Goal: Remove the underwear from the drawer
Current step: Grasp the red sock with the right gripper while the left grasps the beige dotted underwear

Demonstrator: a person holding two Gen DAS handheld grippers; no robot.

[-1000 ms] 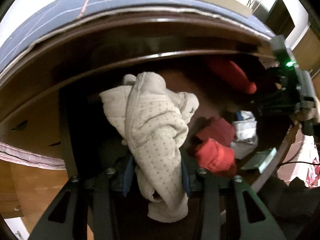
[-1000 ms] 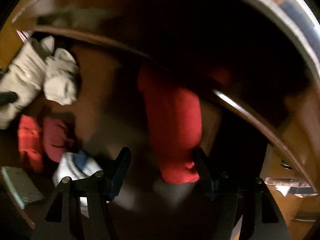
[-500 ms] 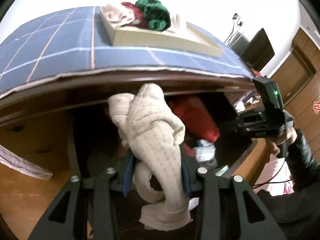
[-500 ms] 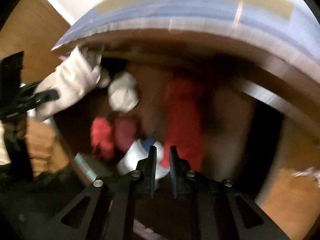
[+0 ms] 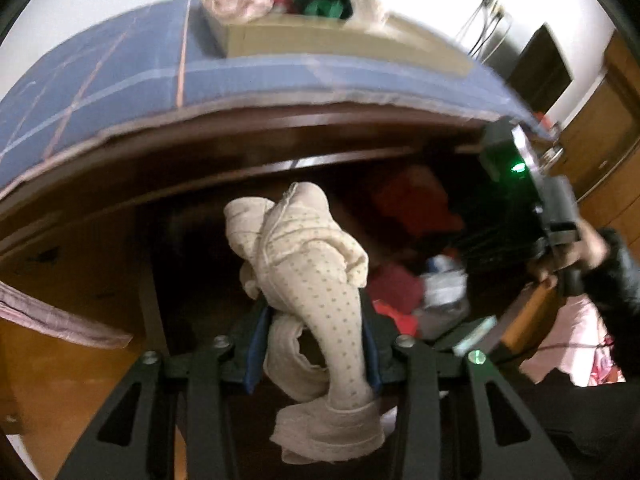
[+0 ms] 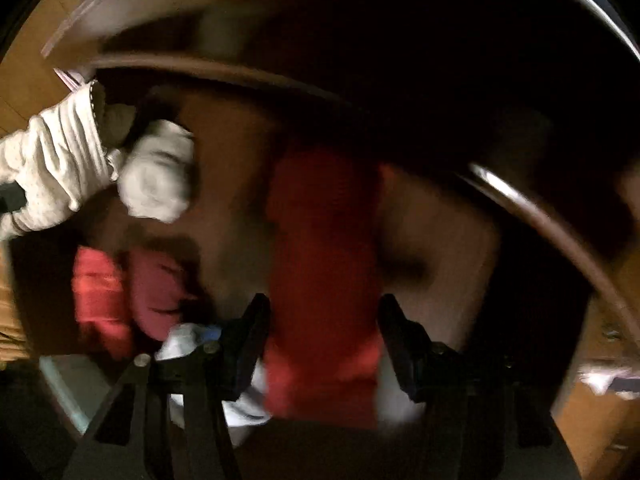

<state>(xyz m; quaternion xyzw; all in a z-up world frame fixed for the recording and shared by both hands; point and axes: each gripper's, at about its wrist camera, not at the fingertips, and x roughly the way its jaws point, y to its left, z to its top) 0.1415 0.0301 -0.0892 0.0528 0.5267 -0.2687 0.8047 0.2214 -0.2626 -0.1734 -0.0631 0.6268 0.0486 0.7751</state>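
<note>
The open wooden drawer holds a long red garment, two red rolls, a white bundle and a white-and-blue item. Above it, a box on the blue checked cloth carries pink, red and green clothes. The left gripper, jaws easing apart, clamps the cream dotted underwear over the drawer. The right gripper, shut half a second ago, is opening astride the red garment, which is blurred; no grip shows.
</note>
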